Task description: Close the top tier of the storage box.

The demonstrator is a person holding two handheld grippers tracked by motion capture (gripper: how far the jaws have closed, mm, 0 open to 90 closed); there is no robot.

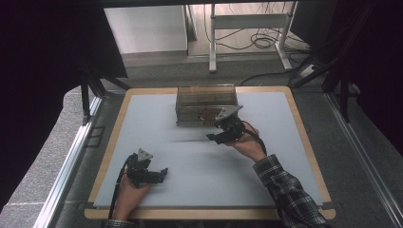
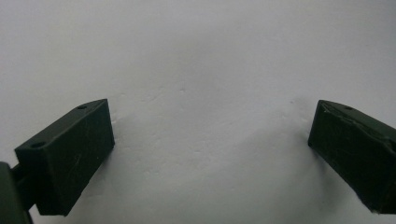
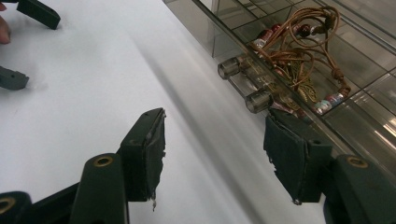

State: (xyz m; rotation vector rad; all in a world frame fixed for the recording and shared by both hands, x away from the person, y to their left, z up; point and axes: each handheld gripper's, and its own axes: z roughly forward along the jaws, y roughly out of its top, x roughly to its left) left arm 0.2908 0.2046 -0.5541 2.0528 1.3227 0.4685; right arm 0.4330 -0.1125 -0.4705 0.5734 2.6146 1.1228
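The right gripper (image 1: pixel 219 136) stands just in front of the clear drawer box (image 1: pixel 206 105) at the far middle of the table (image 1: pixel 190 156), jaws parted and empty (one pad close beside the drawer's handle (image 3: pixel 246 84)). A brown corded necklace (image 3: pixel 299 51) lies inside the drawer. The left gripper (image 1: pixel 159 175) rests near the table's front edge, jaws wide, nothing between them.

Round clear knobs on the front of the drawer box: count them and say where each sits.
2. In the right gripper view, one knob sits farther along the clear drawer box, the other knob just beyond the right gripper. More may be hidden.
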